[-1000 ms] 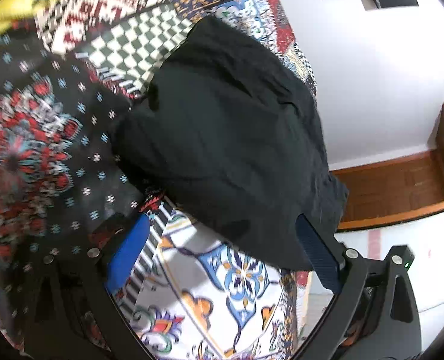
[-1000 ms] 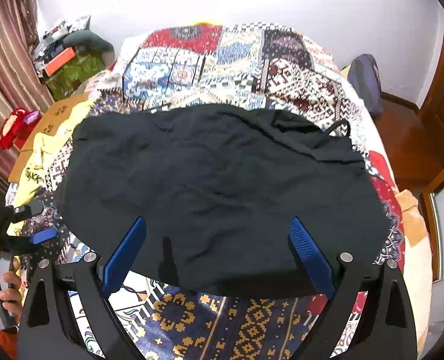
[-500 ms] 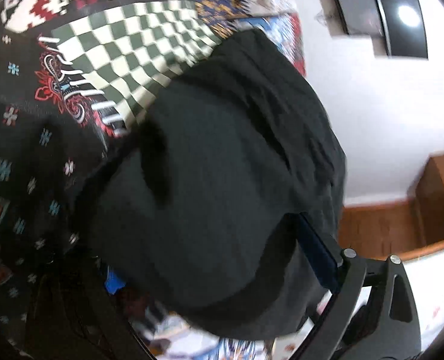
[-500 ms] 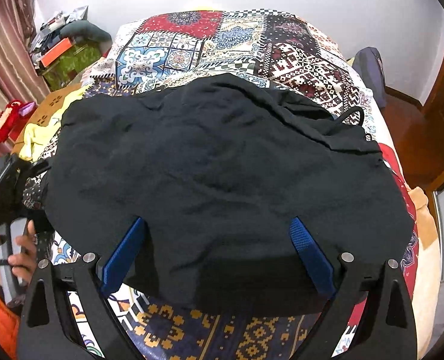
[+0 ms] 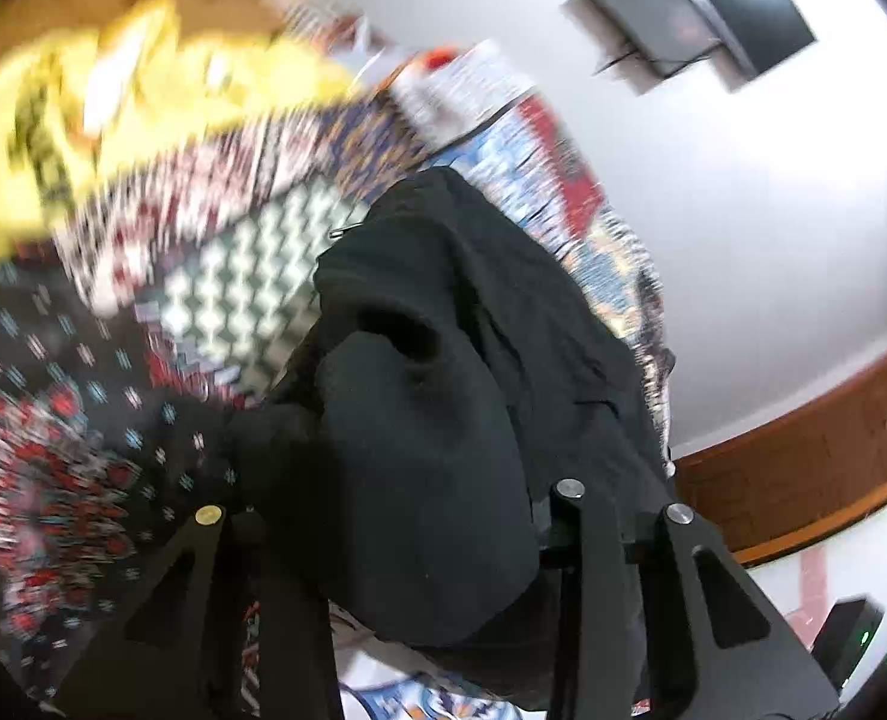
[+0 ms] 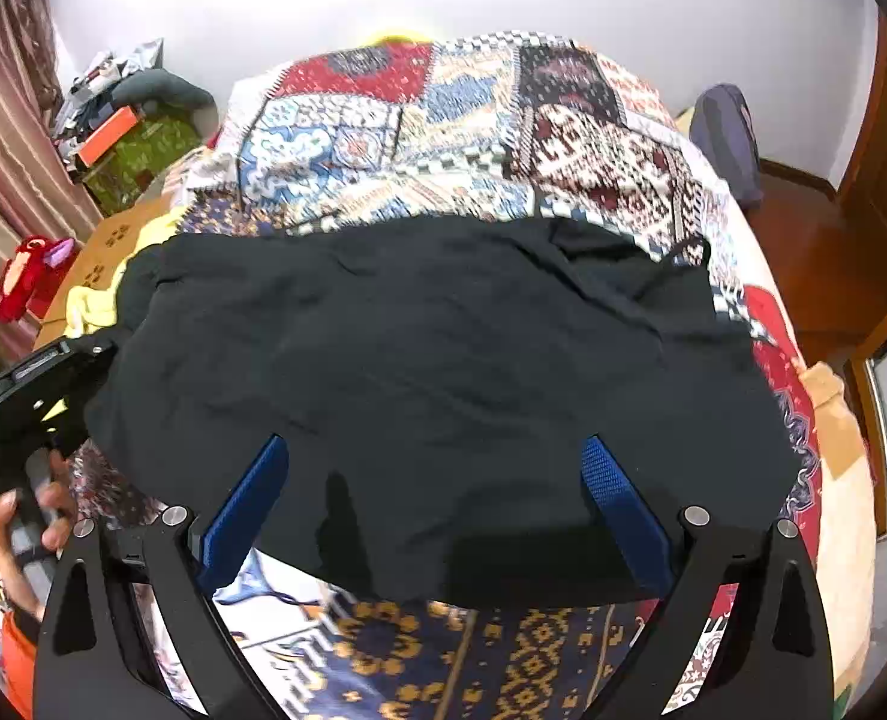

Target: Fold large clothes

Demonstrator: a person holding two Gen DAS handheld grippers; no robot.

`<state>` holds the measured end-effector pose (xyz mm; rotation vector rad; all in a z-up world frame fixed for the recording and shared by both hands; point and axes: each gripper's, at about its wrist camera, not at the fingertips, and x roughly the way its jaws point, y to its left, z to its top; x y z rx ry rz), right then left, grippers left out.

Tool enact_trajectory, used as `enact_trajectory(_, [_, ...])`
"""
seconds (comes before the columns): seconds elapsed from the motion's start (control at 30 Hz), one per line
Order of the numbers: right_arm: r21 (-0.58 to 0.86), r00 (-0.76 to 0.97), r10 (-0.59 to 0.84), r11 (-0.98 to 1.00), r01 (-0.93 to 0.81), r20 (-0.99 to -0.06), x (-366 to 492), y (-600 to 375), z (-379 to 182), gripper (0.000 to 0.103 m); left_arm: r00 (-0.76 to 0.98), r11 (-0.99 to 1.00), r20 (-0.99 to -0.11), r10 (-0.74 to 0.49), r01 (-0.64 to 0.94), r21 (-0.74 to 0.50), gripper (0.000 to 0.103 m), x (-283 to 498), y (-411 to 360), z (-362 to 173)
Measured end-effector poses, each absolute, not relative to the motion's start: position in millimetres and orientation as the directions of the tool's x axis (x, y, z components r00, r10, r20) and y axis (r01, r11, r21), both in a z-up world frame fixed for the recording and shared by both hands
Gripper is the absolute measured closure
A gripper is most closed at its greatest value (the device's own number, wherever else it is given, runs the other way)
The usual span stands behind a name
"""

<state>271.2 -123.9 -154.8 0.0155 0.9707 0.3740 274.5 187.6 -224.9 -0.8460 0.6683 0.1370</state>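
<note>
A large black garment [image 6: 431, 372] lies spread across the patchwork bedspread [image 6: 419, 138]. In the left wrist view my left gripper [image 5: 383, 516] is shut on a bunched corner of the black garment [image 5: 419, 432], which covers its fingertips and is lifted off the bed. That gripper shows at the garment's left edge in the right wrist view [image 6: 29, 396]. My right gripper [image 6: 437, 468] is open, its blue pads [image 6: 617, 504] over the garment's near edge with nothing between them.
A yellow garment [image 5: 83, 120] lies at the bed's left side, also in the right wrist view [image 6: 89, 306]. Boxes and a red plush toy [image 6: 29, 270] sit left of the bed. A wooden door and floor are on the right. A dark bag [image 6: 725, 138] rests by the far wall.
My left gripper has closed on the garment's left corner and pulled it up; its view swung toward the yellow garment. The right gripper stayed open, and the garment's far edge drew nearer.
</note>
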Motion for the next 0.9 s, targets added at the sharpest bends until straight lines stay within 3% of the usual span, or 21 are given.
enact_trajectory(0.27, [0.195,0.5,0.425,0.873,-0.448,-0.755,253,-56,-126,0.005,0.862,0.836,-0.493,0.115,-0.352,-0.421,0.071,207,186,-132])
enact_trajectory(0.5, [0.21,0.321,0.457,0.788,-0.579,-0.829,249,30,-184,0.0,0.843,0.92,-0.458,0.282,-0.373,-0.122,0.071,193,162,-117])
enact_trajectory(0.7, [0.199,0.273,0.457,0.747,-0.634,-0.846,249,34,-188,0.001,0.837,0.938,-0.461,0.293,-0.346,-0.031,0.071,200,154,-129])
enact_trajectory(0.9, [0.235,0.39,0.455,0.837,-0.494,-0.801,248,-55,-163,0.001,0.859,0.958,-0.431,0.276,-0.28,0.055,0.071,199,118,-121])
